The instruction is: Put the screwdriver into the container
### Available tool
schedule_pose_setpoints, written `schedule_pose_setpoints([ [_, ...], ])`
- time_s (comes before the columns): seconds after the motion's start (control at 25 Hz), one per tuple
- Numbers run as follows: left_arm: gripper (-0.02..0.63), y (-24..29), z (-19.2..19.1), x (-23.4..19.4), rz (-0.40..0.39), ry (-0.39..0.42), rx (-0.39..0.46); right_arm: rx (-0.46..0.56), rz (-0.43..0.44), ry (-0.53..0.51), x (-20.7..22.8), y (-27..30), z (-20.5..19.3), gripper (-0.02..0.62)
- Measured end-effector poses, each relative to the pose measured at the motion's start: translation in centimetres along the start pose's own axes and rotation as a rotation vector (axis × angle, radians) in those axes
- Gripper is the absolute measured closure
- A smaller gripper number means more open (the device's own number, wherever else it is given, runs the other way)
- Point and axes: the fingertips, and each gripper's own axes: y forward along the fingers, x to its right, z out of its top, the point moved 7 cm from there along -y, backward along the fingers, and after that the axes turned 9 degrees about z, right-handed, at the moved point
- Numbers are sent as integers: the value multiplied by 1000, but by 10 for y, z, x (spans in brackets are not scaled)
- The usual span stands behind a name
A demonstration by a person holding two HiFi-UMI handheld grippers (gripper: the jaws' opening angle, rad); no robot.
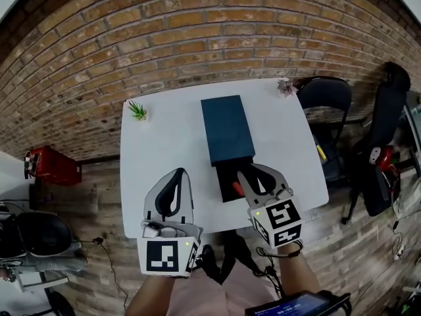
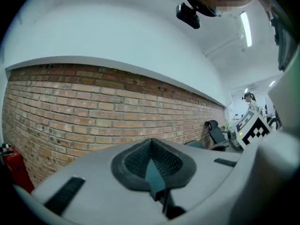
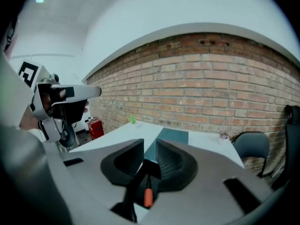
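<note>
Screwdriver [image 3: 148, 197], orange handle, appears to lie in the open drawer [image 1: 224, 174] of the teal container [image 1: 227, 127], beneath the right gripper [image 3: 150, 146], whose jaws stand apart with nothing between them. Left gripper [image 2: 151, 143] is closed and empty. Judged light and rigid with a slippery thin shaft, so any re-grip should be across the thicker handle.

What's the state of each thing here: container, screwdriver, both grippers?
container: open, its black tray slid out toward the person.
screwdriver: lying in the black tray, not gripped.
left gripper: jaws shut, empty.
right gripper: jaws apart, empty, above the screwdriver.
</note>
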Motion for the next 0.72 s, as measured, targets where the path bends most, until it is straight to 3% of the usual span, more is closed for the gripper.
schedule_pose_setpoints([
  [0.28, 601, -33, 64, -7, -35, 8, 155, 235, -110, -113, -45, -53, 67, 594],
  [0.44, 601, -54, 90, -4, -47, 23, 235, 342, -158, -153, -62, -82, 94, 594],
  [0.72, 601, -73, 107, 1, -62, 19, 292, 393, -207, -191, -79, -109, 106, 595],
])
